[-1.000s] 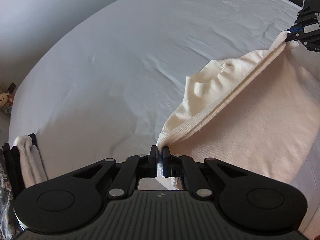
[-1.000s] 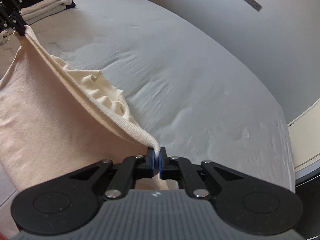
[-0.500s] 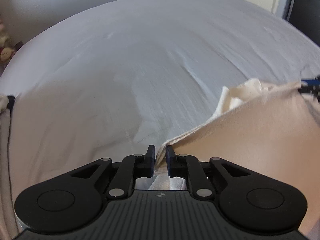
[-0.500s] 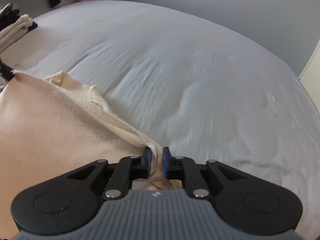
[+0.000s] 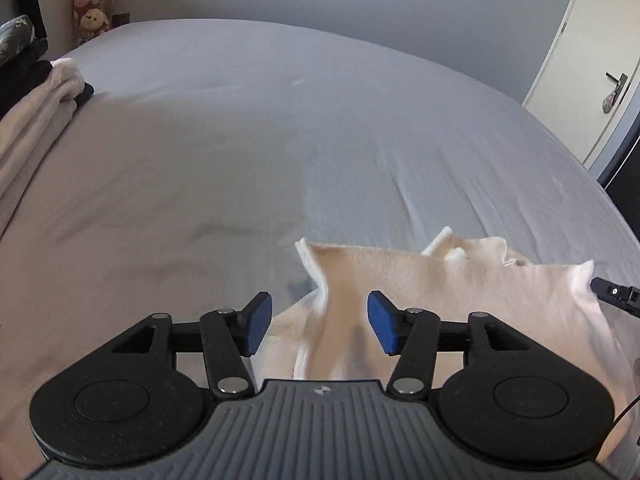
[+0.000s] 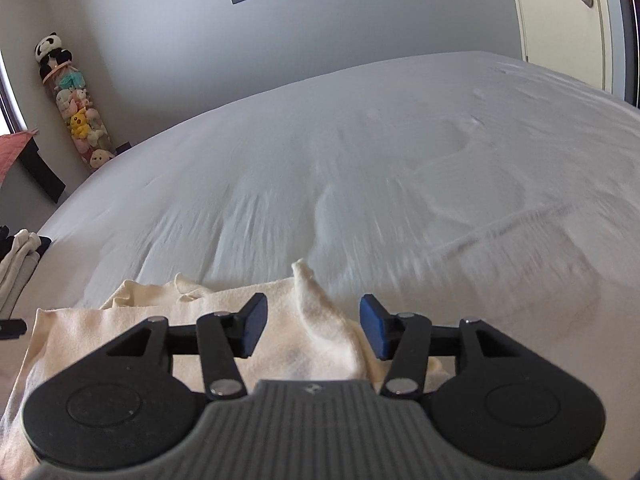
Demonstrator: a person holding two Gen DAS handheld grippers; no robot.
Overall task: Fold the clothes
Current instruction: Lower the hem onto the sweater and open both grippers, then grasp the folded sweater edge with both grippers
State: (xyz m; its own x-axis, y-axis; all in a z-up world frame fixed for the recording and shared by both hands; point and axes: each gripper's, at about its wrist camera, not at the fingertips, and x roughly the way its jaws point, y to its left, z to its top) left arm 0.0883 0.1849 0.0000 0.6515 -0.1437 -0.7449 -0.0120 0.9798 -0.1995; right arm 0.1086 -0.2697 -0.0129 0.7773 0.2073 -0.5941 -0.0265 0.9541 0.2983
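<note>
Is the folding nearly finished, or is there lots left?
Some is done: folded clothes sit stacked at the bed's edge. The cream top now lies on the bed, and the left gripper and right gripper have just been opening, pads off its corners. Its folds are still to make.

a: left claw (image 5: 319, 325) state?
b: jaws have just been opening. blue pads (image 5: 381, 326) apart, a raised fold of the cream garment (image 5: 440, 280) between them, neither pad pressing it.
a: garment position?
b: lying on the grey bed (image 5: 280, 140), near edge. right claw (image 5: 612, 294) tip just beside its right corner.
a: anything else?
b: folded clothes stack (image 5: 36, 96) far left.
</note>
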